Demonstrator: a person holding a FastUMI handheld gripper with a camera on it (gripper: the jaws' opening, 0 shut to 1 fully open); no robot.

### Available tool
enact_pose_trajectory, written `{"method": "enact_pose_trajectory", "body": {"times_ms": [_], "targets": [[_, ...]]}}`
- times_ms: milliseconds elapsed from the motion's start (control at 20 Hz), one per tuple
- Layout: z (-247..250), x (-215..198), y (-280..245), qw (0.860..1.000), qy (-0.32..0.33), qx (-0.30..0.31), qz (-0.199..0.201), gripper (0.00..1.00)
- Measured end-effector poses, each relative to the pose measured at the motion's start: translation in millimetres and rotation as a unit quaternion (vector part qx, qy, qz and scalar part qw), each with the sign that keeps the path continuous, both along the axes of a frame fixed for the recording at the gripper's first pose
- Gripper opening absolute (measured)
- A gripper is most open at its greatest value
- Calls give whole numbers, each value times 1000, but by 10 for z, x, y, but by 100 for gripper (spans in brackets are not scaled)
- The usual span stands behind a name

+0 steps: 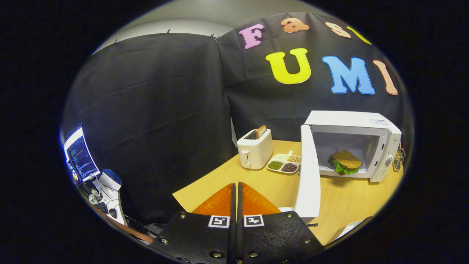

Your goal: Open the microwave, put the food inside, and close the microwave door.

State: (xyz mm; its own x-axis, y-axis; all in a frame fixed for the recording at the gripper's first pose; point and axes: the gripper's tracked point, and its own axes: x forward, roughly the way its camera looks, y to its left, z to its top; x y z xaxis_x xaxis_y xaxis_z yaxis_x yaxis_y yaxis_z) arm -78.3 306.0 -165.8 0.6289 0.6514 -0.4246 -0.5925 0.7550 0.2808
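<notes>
Nearest, gripper (236, 192) fingers pressed together, holding nothing. Door (308, 172) just ahead, to the right of the fingertips, swung wide open, edge-on, standing tall. Beyond it the microwave (351, 121) on the table (340, 201), sandwich (345, 161) already inside. Judged: only closing remains; push door's outer face rightward. Toaster (255, 148) and tray (285, 163) farther left.

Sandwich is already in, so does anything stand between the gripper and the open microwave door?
Nothing visible. The hand-held gripper, fingers together and empty, sits just beside the swung-open white door of the white microwave. The sandwich lies inside; white toaster and divided dish stand behind.
</notes>
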Motion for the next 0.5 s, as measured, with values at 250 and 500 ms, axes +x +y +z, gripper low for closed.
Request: {"method": "enact_pose_trajectory", "body": {"times_ms": [250, 500], "targets": [[-302, -22, -107, 999, 33, -27, -7, 0], [-411, 10, -313, 998, 52, -36, -27, 0]]}}
